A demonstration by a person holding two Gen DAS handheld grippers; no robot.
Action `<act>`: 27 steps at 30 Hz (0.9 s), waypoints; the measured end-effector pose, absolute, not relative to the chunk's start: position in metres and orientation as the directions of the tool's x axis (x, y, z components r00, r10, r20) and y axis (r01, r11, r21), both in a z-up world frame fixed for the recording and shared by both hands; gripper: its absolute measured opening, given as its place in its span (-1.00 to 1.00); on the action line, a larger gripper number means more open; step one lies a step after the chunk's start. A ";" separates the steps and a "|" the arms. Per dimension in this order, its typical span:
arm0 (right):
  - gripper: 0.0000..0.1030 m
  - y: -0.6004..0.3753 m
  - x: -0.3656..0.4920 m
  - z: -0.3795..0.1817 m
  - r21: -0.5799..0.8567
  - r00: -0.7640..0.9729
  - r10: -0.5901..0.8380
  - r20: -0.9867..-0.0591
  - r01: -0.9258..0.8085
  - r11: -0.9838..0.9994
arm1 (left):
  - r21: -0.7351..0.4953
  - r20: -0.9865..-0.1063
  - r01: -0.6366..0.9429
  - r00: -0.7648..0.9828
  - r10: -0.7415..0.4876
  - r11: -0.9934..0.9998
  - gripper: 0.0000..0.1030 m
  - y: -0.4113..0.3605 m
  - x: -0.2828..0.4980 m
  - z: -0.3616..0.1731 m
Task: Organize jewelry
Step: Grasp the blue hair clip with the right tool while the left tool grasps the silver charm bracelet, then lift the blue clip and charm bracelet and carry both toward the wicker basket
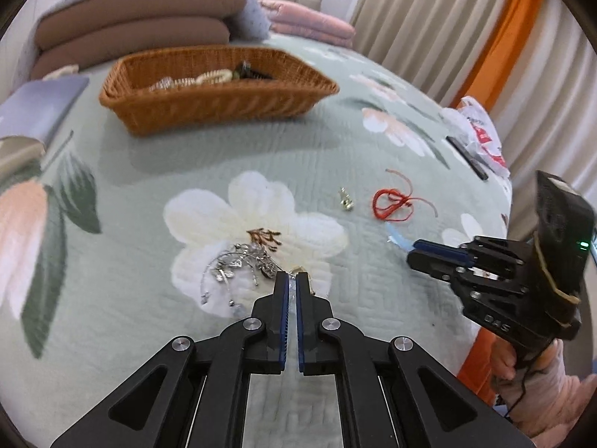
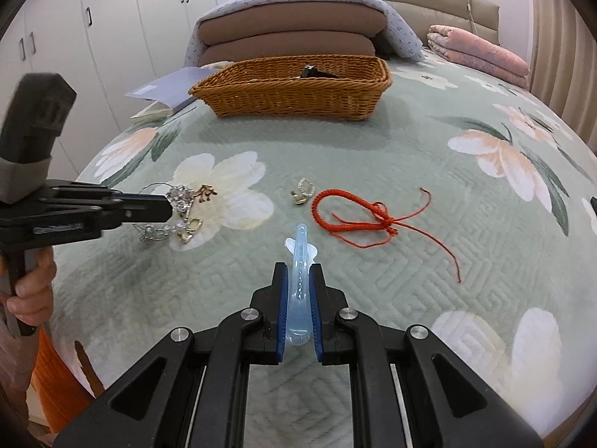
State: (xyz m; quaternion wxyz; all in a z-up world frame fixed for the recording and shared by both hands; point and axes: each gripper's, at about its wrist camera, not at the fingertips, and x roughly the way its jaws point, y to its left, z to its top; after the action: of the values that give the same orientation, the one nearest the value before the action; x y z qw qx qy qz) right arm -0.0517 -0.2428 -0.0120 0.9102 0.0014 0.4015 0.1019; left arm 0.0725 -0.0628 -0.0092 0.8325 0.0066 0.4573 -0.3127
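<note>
The silver tangle of chains and crystals lies on the bed, on a white printed flower. The left gripper sits at its right edge with fingers pressed almost together; something thin and gold shows at the tips, but whether a strand is actually pinched cannot be told. From the right wrist view those fingers reach into the tangle from the left side.

The right gripper pinches a clear blue hair clip, whose long axis runs straight out along the fingers, its tip pointing toward the basket.

Ahead of the clip lie a small gold piece and, just right of it, a red cord bracelet with loose ends trailing right. Both are nearer the right gripper than the left.

The basket stands at the far side of the bed, well apart from both grippers and straight ahead of each, already holding pearls and a dark clip. The clip's carry is likely a plain forward reach.
</note>
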 end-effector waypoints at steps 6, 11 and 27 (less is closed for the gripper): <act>-0.72 -0.256 -0.050 -0.017 0.122 0.656 0.199 -0.728 -0.162 0.979 | -0.215 -0.807 0.475 0.405 -0.429 0.853 -0.90 -0.074 0.082 -0.027; -0.72 -0.257 -0.049 -0.021 0.137 0.650 0.214 -0.729 -0.167 0.976 | -0.207 -0.808 0.456 0.419 -0.414 0.866 -0.82 -0.075 0.085 -0.026; -0.72 -0.251 -0.049 -0.026 0.077 0.665 0.179 -0.725 -0.181 0.981 | -0.074 -0.803 0.457 0.500 -0.324 0.887 -0.78 -0.104 0.087 -0.027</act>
State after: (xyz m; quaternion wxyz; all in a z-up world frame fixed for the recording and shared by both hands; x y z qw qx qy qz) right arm -0.0493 -0.2506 -0.0256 0.9125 -0.0008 0.3970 0.0987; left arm 0.0865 -0.1045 -0.0274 0.8630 0.0742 0.4456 -0.2263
